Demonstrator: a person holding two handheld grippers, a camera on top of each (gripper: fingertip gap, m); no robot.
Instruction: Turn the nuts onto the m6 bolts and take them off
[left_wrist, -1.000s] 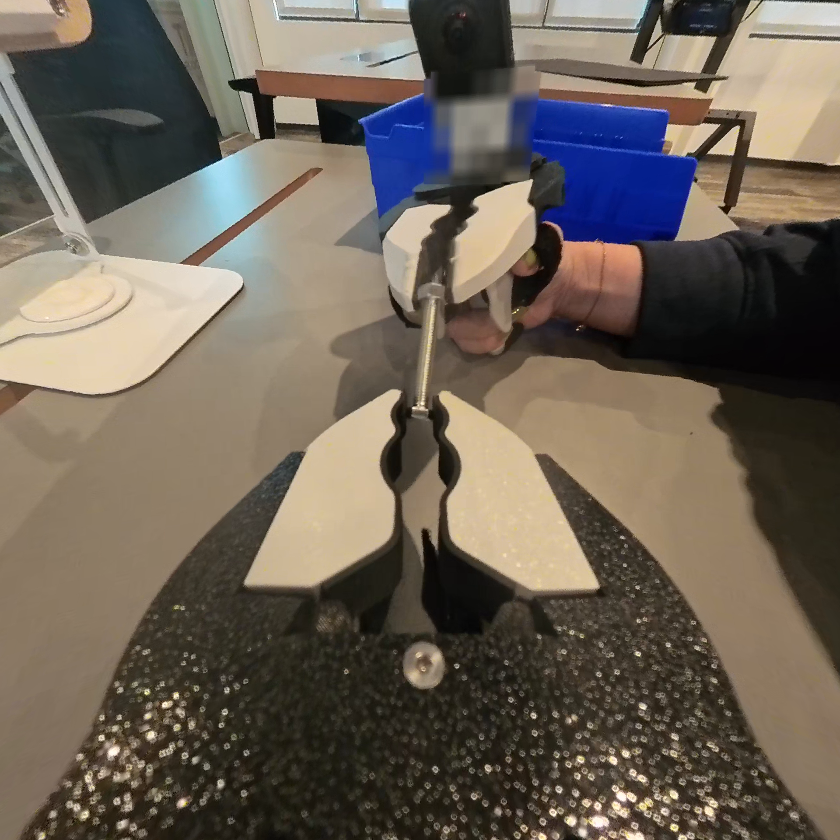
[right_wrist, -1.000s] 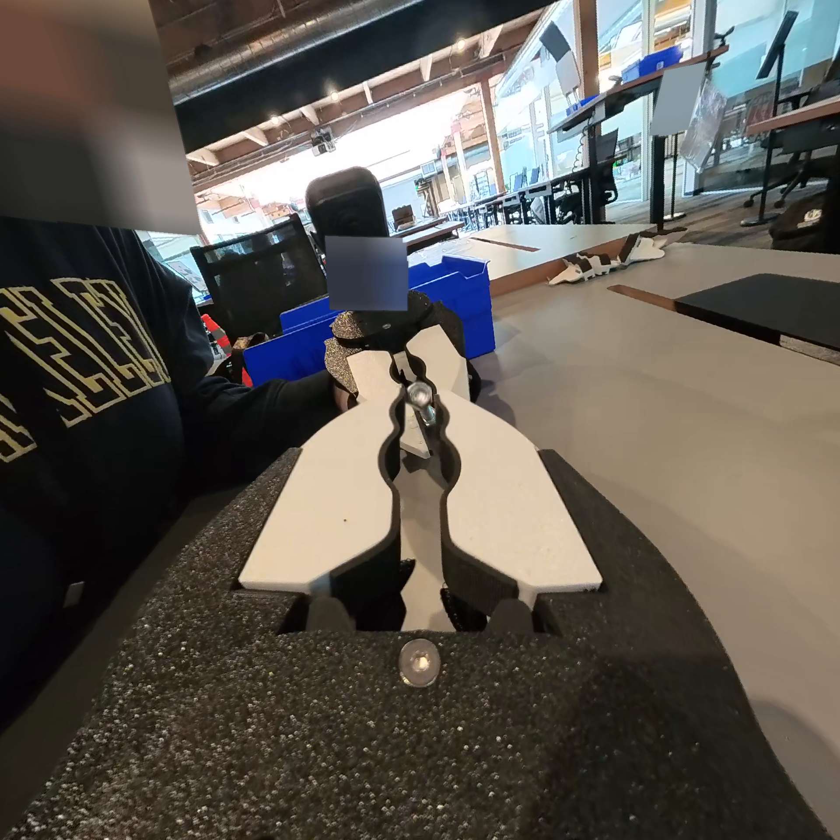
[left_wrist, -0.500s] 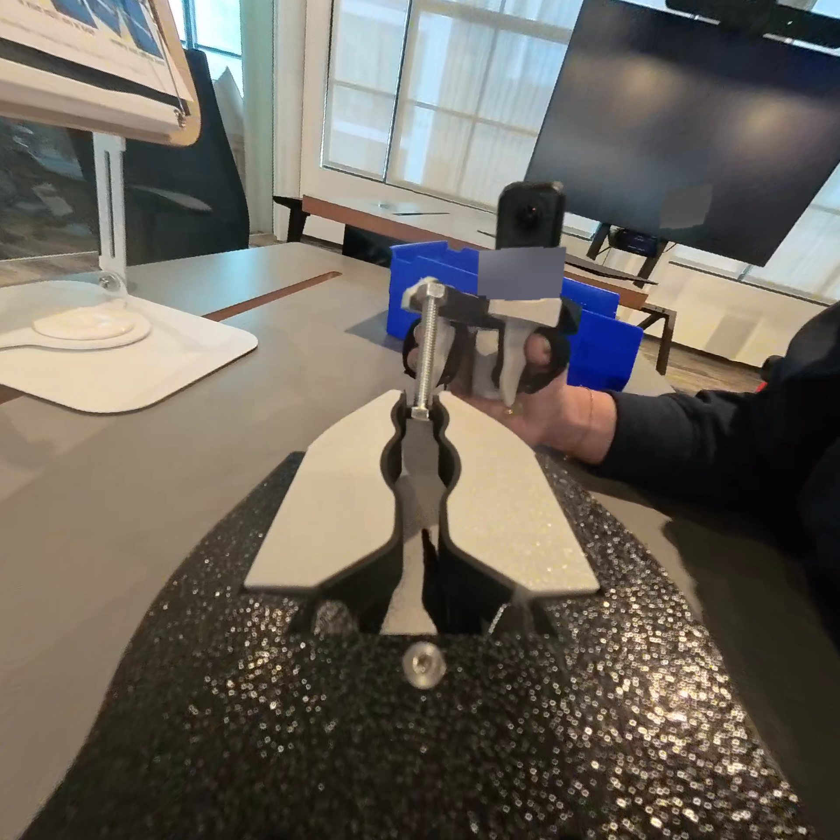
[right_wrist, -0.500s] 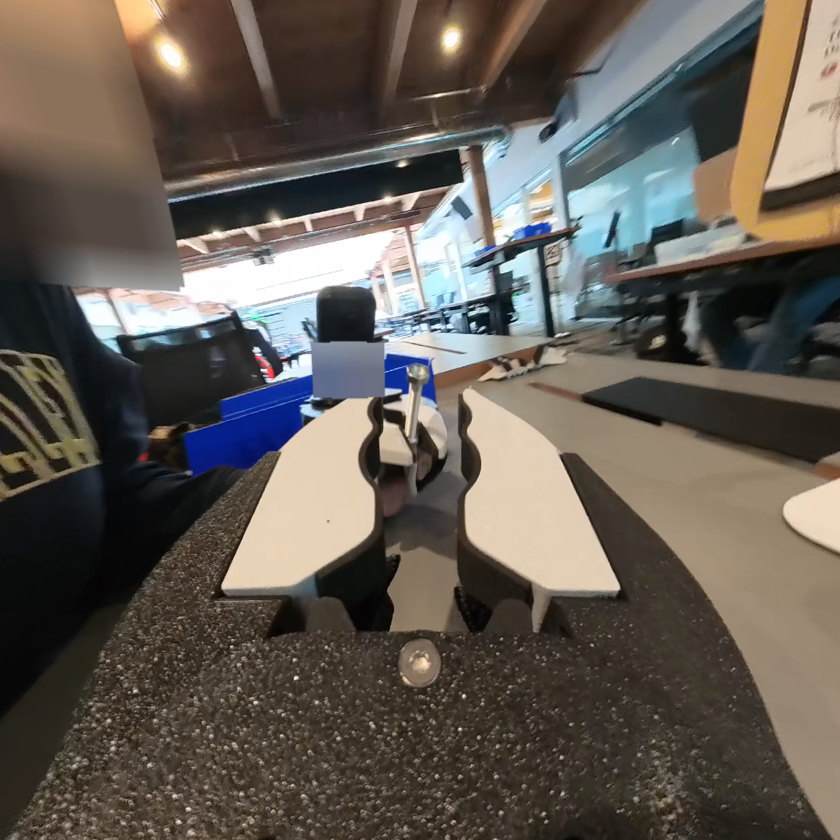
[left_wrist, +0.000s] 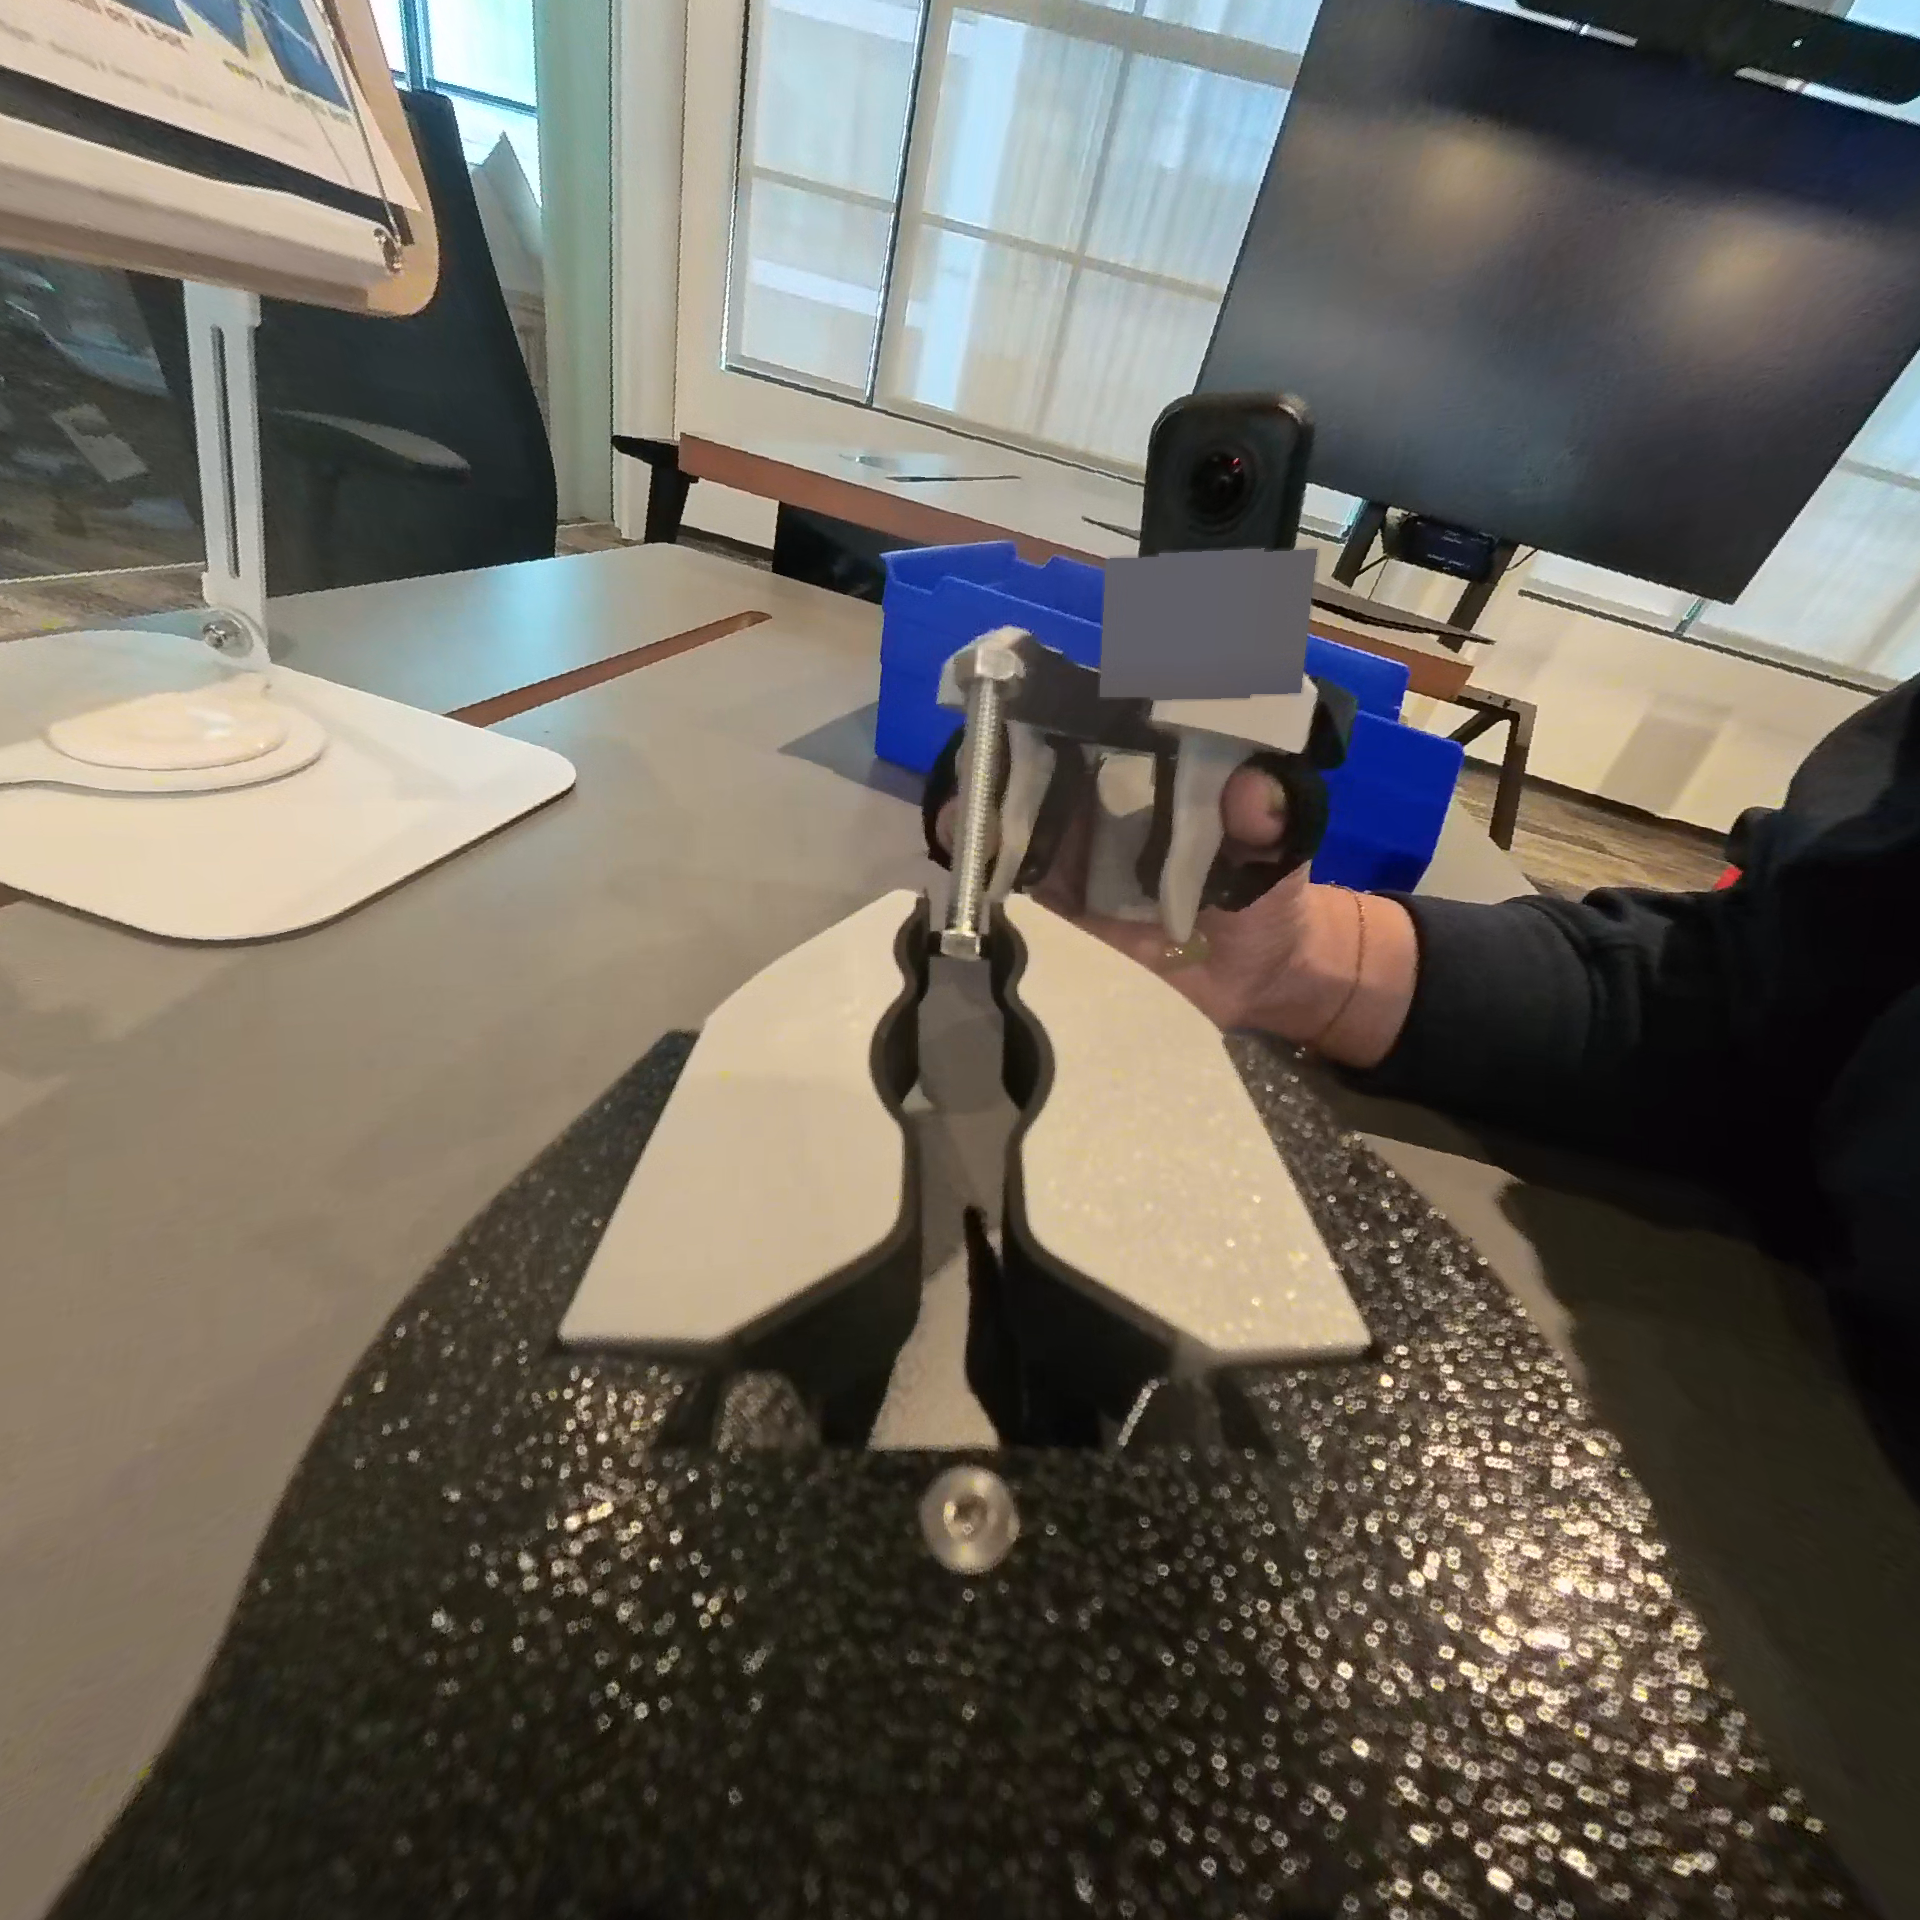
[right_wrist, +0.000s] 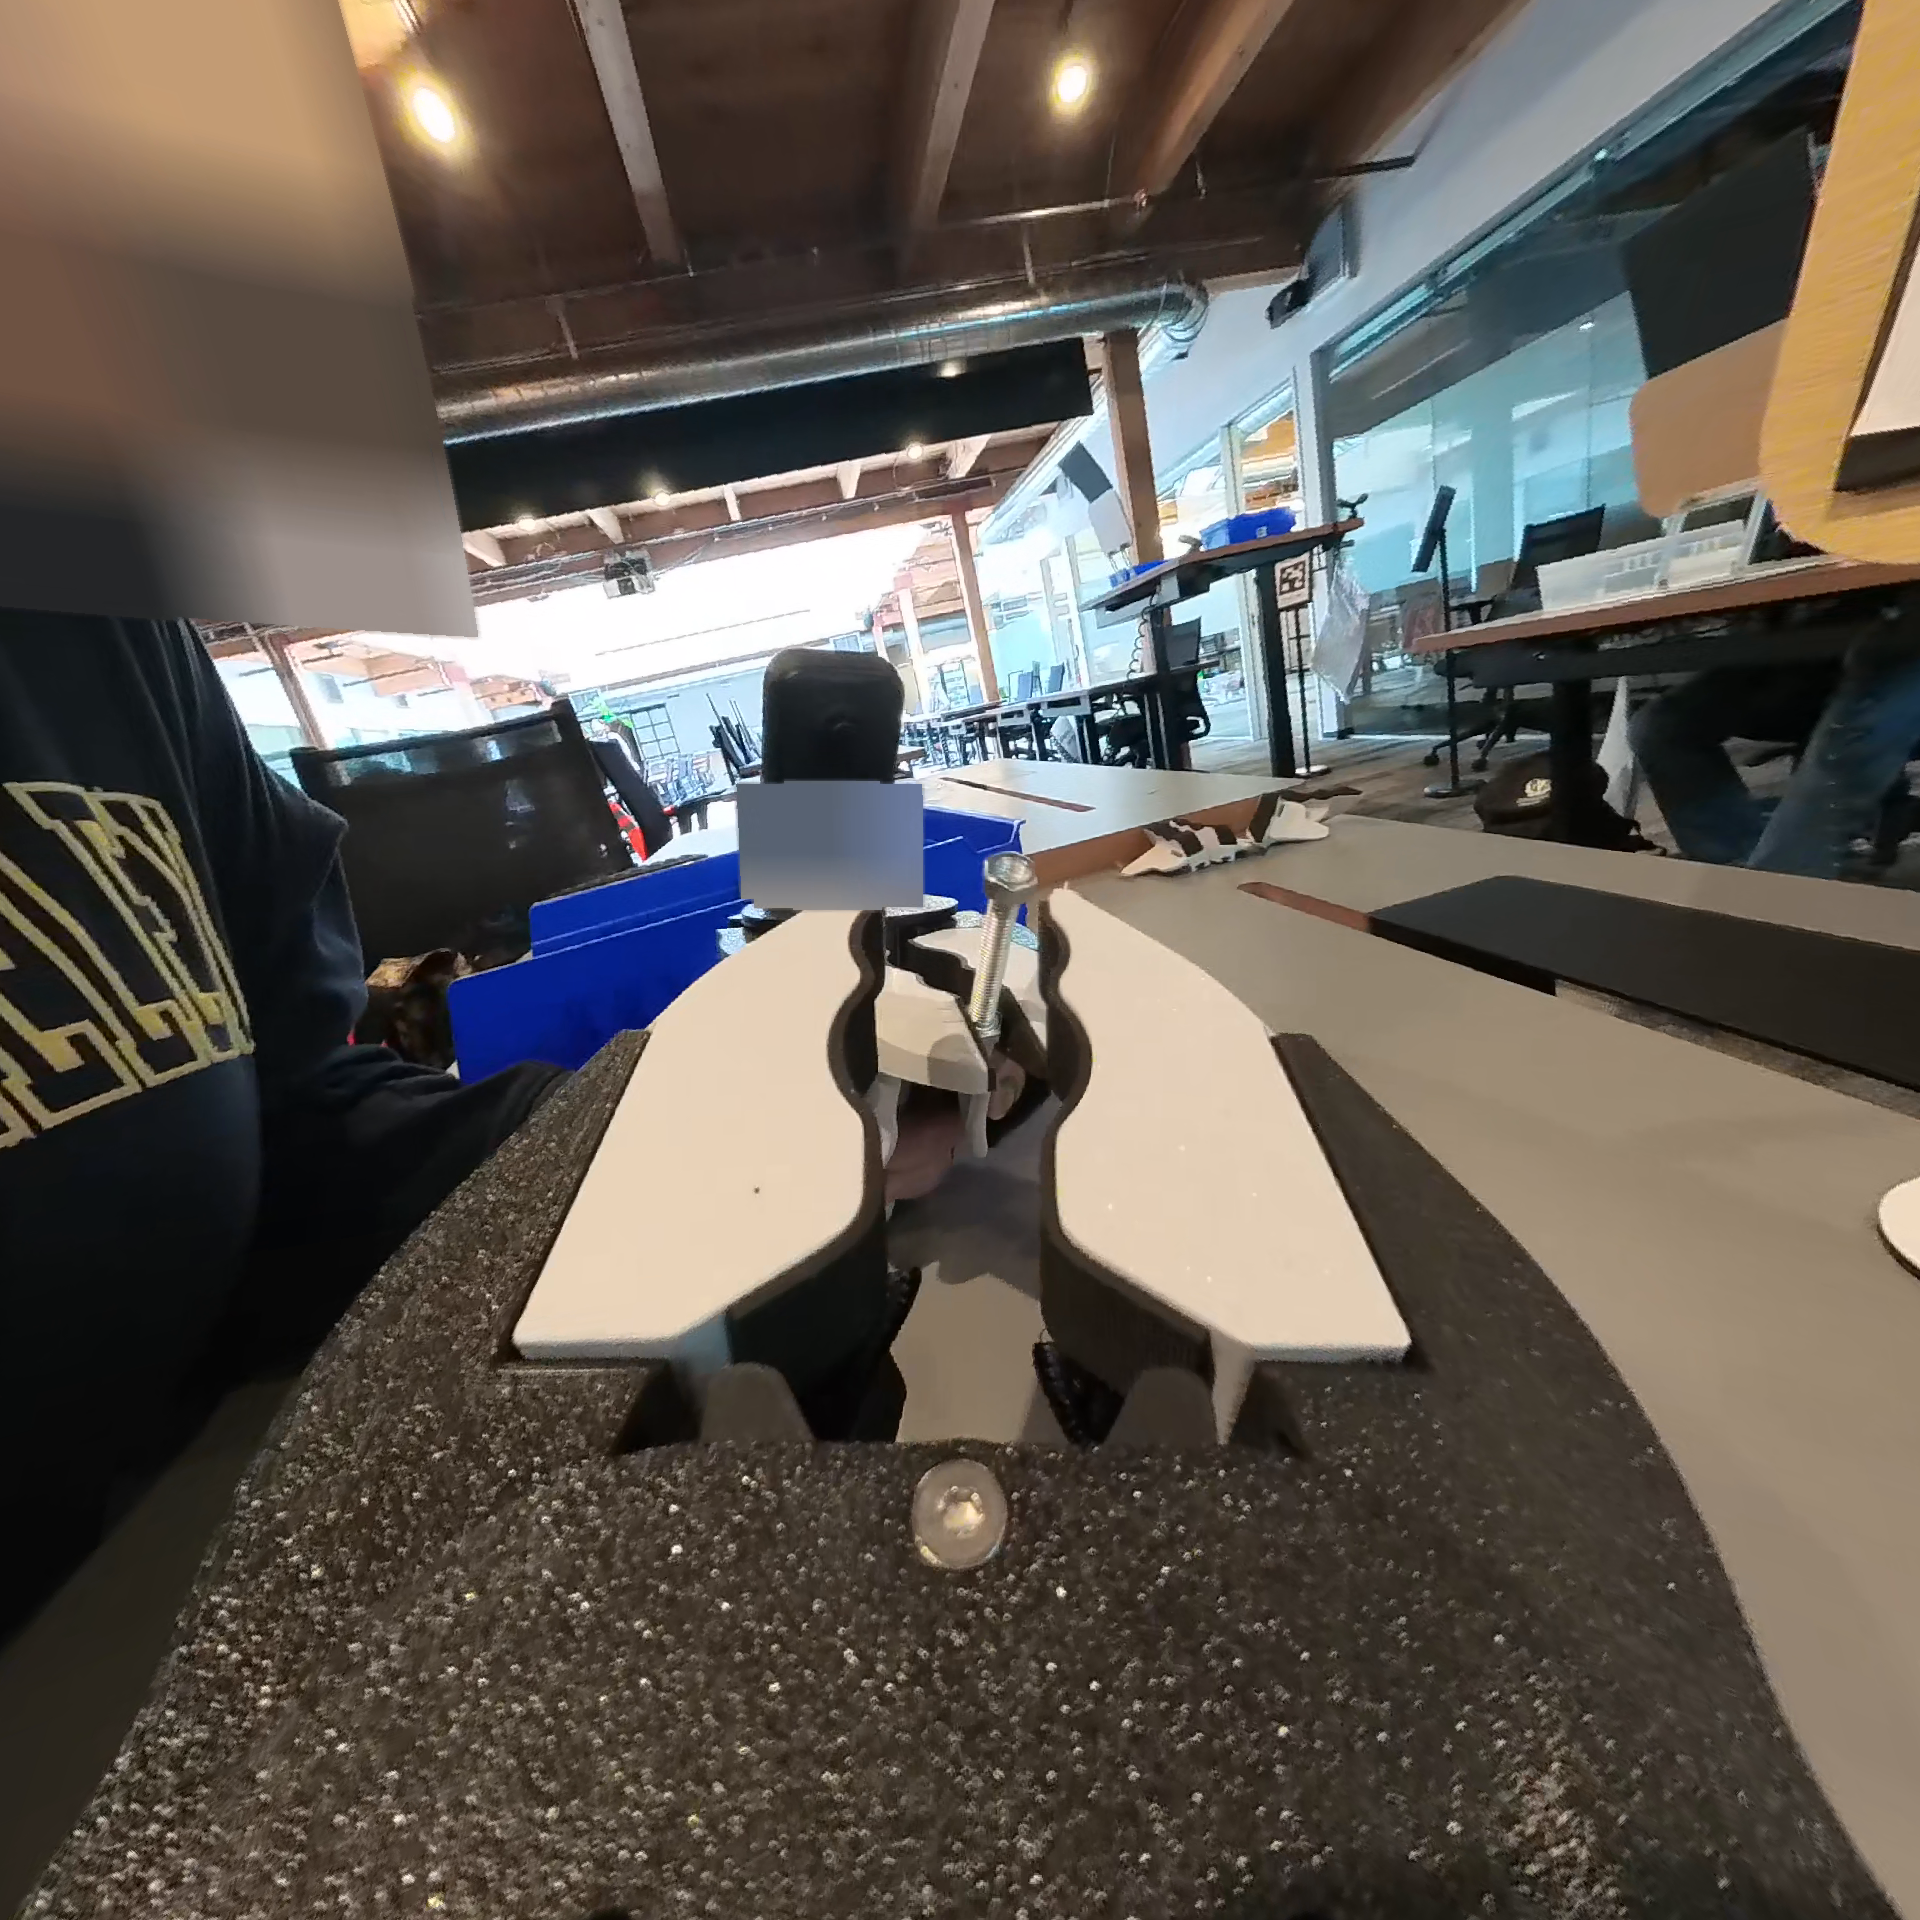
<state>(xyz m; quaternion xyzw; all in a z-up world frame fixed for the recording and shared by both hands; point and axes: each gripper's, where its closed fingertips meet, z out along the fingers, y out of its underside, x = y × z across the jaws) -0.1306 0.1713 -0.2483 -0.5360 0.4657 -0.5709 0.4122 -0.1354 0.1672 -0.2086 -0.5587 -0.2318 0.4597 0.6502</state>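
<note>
A long silver bolt (left_wrist: 977, 790) stands nearly upright over the grey table (left_wrist: 520, 1039). My left gripper (left_wrist: 961, 925) is shut on its lower end, where a nut (left_wrist: 961, 943) sits between the tips. The bolt's head (left_wrist: 992, 660) is at the top. My right gripper (right_wrist: 956, 914) is open, and the bolt (right_wrist: 995, 956) stands between its tips, close to the right finger, with no grip on it. In the left wrist view the right gripper (left_wrist: 1091, 810) faces me in a person's hand. The left gripper (right_wrist: 935, 1029) shows beyond the bolt in the right wrist view.
Blue bins (left_wrist: 1039, 623) stand on the table behind the grippers. A white stand base (left_wrist: 260, 790) lies at the left. A black mat (right_wrist: 1662, 966) lies at the right of the right wrist view. A dark sleeve (left_wrist: 1610, 987) reaches in from the right. The grippers' ends are close to 4 cm from one another.
The right gripper opened and let go of the bolt's head. Both grippers tilted upward, so the bolt now stands more upright. The left gripper kept its hold.
</note>
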